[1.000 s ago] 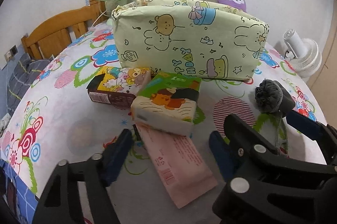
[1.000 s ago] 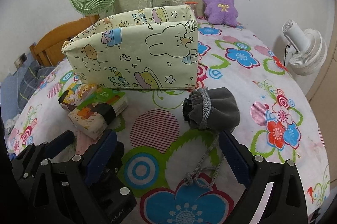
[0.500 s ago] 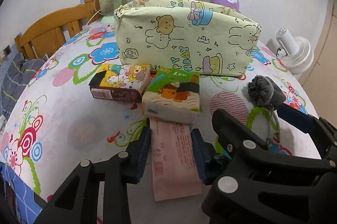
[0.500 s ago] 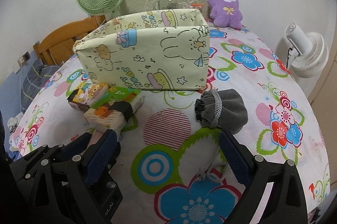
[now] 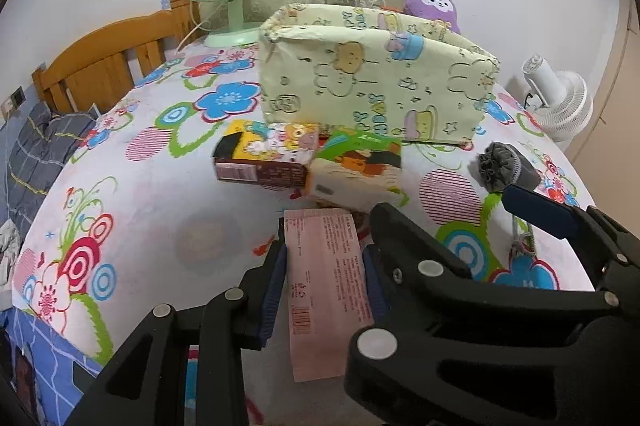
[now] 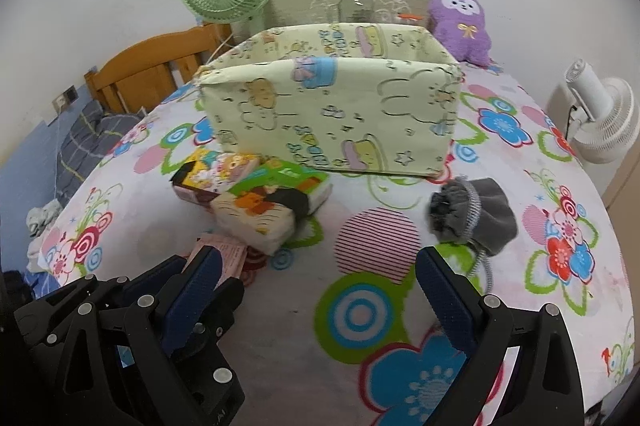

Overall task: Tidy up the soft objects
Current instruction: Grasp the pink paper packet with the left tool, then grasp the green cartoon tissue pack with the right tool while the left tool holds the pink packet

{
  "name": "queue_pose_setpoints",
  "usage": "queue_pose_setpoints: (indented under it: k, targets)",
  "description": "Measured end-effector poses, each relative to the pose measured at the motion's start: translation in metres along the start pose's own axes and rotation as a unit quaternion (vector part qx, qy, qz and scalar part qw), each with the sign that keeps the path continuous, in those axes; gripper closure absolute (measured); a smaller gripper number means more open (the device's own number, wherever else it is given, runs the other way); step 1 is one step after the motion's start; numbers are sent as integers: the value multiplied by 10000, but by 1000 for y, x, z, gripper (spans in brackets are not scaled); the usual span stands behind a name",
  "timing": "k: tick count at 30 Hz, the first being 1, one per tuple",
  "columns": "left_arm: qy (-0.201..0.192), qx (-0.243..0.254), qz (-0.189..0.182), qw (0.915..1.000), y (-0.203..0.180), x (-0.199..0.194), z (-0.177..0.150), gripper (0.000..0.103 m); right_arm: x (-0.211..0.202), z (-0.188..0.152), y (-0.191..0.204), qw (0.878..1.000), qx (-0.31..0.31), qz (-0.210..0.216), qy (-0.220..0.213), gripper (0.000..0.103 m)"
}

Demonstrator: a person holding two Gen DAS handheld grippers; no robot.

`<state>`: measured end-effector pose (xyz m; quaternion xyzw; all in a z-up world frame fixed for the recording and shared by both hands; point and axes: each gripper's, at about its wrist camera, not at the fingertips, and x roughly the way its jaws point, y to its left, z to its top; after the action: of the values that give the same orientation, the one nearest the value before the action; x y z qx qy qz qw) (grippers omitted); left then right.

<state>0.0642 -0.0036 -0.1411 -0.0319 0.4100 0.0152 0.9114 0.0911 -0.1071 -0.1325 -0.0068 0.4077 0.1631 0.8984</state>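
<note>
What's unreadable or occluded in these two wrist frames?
- Fabric bin interior: both views, its near wall hides the contents.
- Pink packet print: left wrist view, too small to read.
- Pink packet: right wrist view, mostly behind the left tongs.
- Grey pouch: left wrist view, partly behind the right tongs.

No text is legible with certainty. The pink packet [image 5: 328, 290] carries rows of fine print and a barcode, all too small to read. The green tissue pack [image 5: 358, 161] shows a white logo, unreadable. The brown-edged tissue pack [image 5: 266, 155] bears a label panel with a barcode, also illegible.
</note>
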Motion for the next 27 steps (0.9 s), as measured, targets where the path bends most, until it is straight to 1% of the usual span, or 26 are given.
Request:
queue_pose_setpoints:
  k: [8, 14, 18, 21, 27]
  targets:
    - [-47, -180, 198, 9996, 19, 0, 1, 64, 8, 5, 17, 9998, -110, 169, 48, 4]
    - [-77, -242, 285, 9993, 29, 7, 7, 64, 18, 12, 26, 9997, -149, 164, 72, 4]
    - [-30, -283, 296, 9992, 35, 15, 11, 64, 27, 16, 28, 9997, -150, 143, 116, 4]
    - [39, -330, 281, 9991, 37, 22, 12, 64, 36, 18, 29, 9995, -155, 176, 227, 13]
    - [30, -305, 244, 9992, 36, 26, 14, 64, 49, 21, 30, 9992, -109, 172, 357, 15]
